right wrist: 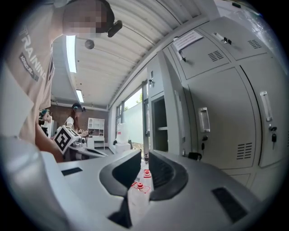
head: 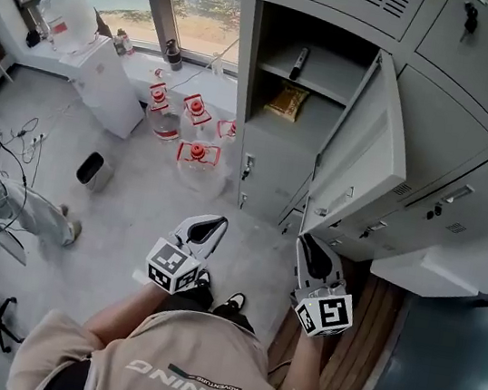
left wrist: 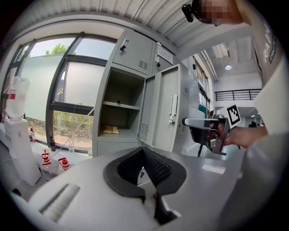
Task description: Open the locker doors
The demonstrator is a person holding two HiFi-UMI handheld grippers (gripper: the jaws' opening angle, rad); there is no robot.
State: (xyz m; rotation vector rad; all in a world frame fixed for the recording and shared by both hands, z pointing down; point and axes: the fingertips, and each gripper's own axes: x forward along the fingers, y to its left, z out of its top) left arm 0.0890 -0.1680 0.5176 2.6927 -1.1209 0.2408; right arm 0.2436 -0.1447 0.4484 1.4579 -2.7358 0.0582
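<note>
Tongs hung empty, left tongs point(head: 218, 222) pressed together, right tongs point(head: 303, 238) barely spread; the nearest shut locker handle point(right wrist: 204, 119) required a square pinch.

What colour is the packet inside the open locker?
Yellowish-brown. The packet shows best in the head view, lying on the locker's lower shelf.

Locker bank point(head: 456, 131) takes the right and top of the head view, with the window point(head: 199, 17) to its left. Open door point(head: 365, 154) swung out right of its compartment. Inside is a shelf point(head: 323, 73) with a small object point(head: 299, 62) on it and a packet point(head: 287, 102) on the level below. Water jugs point(head: 196, 159) on the floor left of the lockers, dispenser point(head: 107, 76) further left, bin point(head: 94, 170) in front of it. Left gripper point(head: 204, 229) and right gripper point(head: 312, 255) side by side, nearest the person, right one below the door.
</note>
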